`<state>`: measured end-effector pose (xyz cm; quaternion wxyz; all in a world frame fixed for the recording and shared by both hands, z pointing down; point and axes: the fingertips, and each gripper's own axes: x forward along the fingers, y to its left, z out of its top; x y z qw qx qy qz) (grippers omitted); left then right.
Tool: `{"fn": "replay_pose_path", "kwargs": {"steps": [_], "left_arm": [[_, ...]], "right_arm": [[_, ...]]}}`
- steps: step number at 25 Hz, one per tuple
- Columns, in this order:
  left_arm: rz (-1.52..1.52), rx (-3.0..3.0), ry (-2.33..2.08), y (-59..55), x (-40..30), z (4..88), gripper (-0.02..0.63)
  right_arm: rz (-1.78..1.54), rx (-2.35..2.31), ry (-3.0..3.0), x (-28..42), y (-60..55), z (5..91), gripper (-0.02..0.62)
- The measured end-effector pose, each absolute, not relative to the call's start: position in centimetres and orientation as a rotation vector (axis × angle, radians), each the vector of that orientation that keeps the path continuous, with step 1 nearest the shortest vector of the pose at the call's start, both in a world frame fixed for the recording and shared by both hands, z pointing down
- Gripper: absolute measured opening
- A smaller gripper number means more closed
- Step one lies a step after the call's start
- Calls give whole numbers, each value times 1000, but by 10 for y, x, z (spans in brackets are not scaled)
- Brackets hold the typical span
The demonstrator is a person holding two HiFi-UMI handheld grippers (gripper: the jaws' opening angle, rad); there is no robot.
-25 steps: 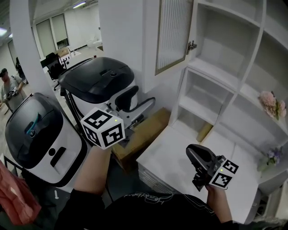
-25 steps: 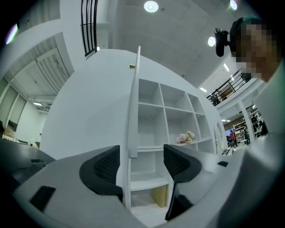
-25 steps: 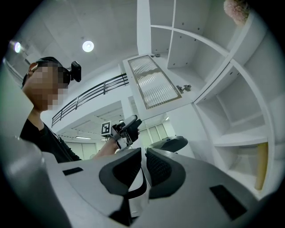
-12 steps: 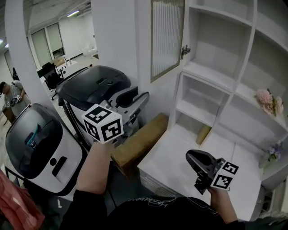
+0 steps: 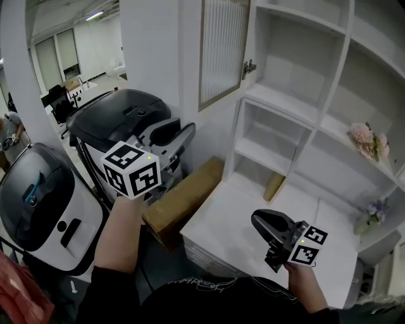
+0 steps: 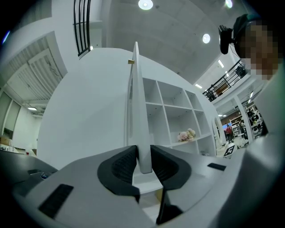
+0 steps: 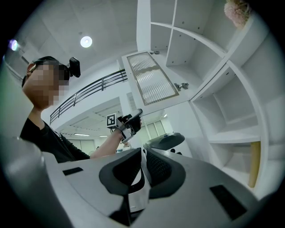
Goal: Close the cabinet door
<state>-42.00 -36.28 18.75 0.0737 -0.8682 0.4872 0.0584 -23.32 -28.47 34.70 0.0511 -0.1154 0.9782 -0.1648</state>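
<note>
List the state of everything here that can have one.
cabinet door: open, swung outward.
left gripper: jaws have just been closing; now shut on the cabinet door's lower corner.
right gripper: jaws together, nothing between them.

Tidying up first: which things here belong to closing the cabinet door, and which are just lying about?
Job: ribbed-glass cabinet door; left gripper, jaws just closing on its edge.
Lying about: brown cardboard box; pink flowers; white machine with black lid.

White open shelves (image 5: 285, 104) stand under round ceiling lights (image 6: 145, 4).
</note>
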Motion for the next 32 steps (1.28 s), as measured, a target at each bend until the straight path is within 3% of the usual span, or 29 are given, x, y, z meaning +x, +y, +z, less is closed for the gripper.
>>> {"fn": "replay_pose_path", "kwargs": {"steps": [32], "left_arm": [[13,-2310,1860,-357,-290,188,123]], "right_arm": [[-453,-315,2906,-90,-305,304,63]]}}
